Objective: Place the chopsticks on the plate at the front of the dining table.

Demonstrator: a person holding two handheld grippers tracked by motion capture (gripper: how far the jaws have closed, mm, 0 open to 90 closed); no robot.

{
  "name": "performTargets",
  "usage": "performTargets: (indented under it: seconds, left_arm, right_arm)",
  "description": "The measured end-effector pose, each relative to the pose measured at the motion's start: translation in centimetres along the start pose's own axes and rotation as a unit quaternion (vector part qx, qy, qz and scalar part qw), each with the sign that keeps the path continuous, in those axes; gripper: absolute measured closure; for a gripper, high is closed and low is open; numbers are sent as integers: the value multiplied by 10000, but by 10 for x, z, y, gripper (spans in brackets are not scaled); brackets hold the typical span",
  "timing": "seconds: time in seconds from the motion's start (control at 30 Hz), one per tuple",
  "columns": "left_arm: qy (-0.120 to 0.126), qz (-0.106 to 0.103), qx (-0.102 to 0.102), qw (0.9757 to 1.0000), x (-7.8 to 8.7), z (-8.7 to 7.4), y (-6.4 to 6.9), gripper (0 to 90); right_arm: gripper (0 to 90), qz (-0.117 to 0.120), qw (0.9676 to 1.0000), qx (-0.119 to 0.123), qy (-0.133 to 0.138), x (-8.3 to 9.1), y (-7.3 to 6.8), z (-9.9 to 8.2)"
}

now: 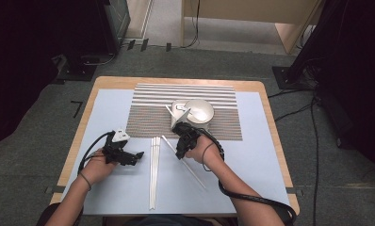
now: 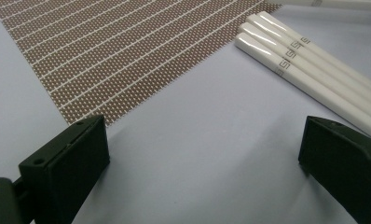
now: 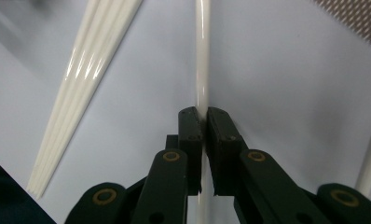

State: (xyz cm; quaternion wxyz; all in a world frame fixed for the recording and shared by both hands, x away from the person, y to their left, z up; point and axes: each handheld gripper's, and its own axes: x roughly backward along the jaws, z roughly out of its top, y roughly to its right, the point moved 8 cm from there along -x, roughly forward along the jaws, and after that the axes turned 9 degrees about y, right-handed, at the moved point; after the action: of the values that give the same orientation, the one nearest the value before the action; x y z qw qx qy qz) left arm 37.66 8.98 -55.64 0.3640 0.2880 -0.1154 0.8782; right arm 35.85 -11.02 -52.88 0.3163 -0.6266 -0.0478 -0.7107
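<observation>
A single white chopstick is clamped between the closed jaws of the right gripper, its long axis lying diagonally on the table right of the bundled chopsticks. The left gripper is held wide open, empty, just beside that bundle.

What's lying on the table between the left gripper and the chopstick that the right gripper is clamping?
A bundle of white chopsticks lies side by side between the left gripper and the single chopstick clamped by the right gripper, as the high view shows.
</observation>
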Motion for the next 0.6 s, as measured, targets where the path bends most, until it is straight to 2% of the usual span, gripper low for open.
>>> performTargets:
  seconds: [0.1,0.37,0.6]
  left_arm:
    - [1,2,-1,10000,0,0,0,11]
    - [0,3,-2,10000,0,0,0,10]
    - [1,3,2,10000,0,0,0,11]
  right_arm:
    - [854,-19,10000,20,7,0,3,4]
    - [854,28,9999,-112,15,2,11,7]
    - [854,7,9999,-79,108,7,14,14]
